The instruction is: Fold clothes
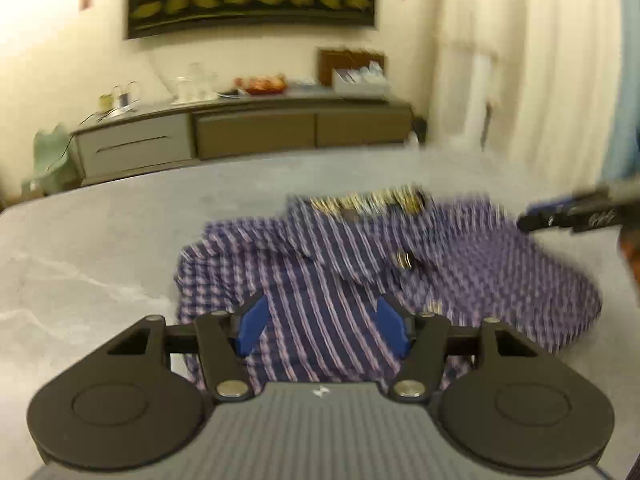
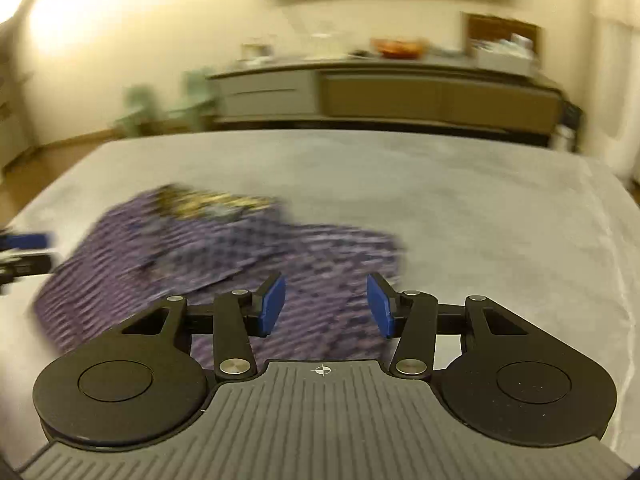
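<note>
Both grippers, left gripper [image 1: 320, 326] and right gripper [image 2: 326, 306], are hovering wide and empty over the checked shirt [image 1: 360, 280] lying bunched on the grey tabletop [image 1: 100, 248]. Being soft and limp, it is likely best gripped at an edge or shoulder seam.

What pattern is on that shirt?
Purple and white checks on the shirt; clearest in the left wrist view.

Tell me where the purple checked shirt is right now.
The purple checked shirt lies crumpled on the grey table, directly ahead of the open left claw; in the right wrist view it sits left of centre, ahead of the open right claw.
</note>
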`<state>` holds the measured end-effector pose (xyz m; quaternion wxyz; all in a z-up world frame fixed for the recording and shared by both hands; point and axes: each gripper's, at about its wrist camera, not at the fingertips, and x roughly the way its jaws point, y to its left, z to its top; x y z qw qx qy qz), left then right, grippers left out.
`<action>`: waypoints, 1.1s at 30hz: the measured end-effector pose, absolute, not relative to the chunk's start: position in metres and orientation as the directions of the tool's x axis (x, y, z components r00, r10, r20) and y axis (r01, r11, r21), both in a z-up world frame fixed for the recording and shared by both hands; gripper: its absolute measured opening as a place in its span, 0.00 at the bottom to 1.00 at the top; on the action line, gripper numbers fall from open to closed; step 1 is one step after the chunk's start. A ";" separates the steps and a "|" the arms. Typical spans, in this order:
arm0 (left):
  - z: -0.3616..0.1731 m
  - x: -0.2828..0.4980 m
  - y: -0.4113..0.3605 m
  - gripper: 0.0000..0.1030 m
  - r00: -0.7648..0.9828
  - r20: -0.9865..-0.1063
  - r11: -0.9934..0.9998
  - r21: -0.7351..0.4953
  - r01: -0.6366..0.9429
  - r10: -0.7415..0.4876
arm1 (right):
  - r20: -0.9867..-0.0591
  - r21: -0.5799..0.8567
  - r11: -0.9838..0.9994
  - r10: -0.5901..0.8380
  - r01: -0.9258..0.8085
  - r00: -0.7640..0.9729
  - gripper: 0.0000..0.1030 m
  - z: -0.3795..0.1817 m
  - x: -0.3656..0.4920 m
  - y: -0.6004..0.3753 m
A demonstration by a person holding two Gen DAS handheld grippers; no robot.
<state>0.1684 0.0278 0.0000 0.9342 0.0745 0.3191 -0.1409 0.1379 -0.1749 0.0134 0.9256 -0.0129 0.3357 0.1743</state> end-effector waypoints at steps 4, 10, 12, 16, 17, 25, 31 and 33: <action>-0.037 0.183 0.037 0.64 0.717 -0.691 0.966 0.115 0.232 -0.090 | -0.725 0.023 0.897 0.319 -0.441 0.611 0.46 -0.020 0.121 -0.157; -0.029 0.181 0.037 0.60 0.726 -0.686 0.972 0.143 0.187 -0.038 | -0.702 -0.046 0.936 0.217 -0.348 0.678 0.45 -0.021 0.111 -0.183; -0.022 0.178 0.032 0.59 0.737 -0.671 0.974 0.109 0.200 -0.076 | -0.690 -0.048 0.950 0.193 -0.310 0.697 0.49 -0.013 0.103 -0.186; -0.028 0.183 0.021 0.60 0.729 -0.675 0.965 0.100 0.244 -0.114 | -0.673 -0.037 0.949 0.209 -0.315 0.709 0.86 -0.011 0.095 -0.182; -0.034 0.189 0.019 0.60 0.717 -0.691 0.964 0.120 0.239 -0.091 | -0.674 -0.033 0.948 0.212 -0.315 0.707 0.85 -0.013 0.096 -0.181; -0.047 0.224 0.026 0.70 0.727 -0.687 0.979 0.142 0.147 -0.010 | -0.683 -0.040 0.950 0.201 -0.310 0.702 0.59 -0.029 0.163 -0.167; -0.046 0.238 0.031 0.72 0.707 -0.707 0.980 0.149 0.133 0.011 | -0.688 -0.026 0.952 0.205 -0.305 0.697 0.67 -0.032 0.197 -0.155; -0.046 0.243 0.032 0.72 0.705 -0.709 0.980 0.151 0.132 0.014 | -0.693 -0.031 0.952 0.199 -0.305 0.693 0.67 -0.032 0.199 -0.152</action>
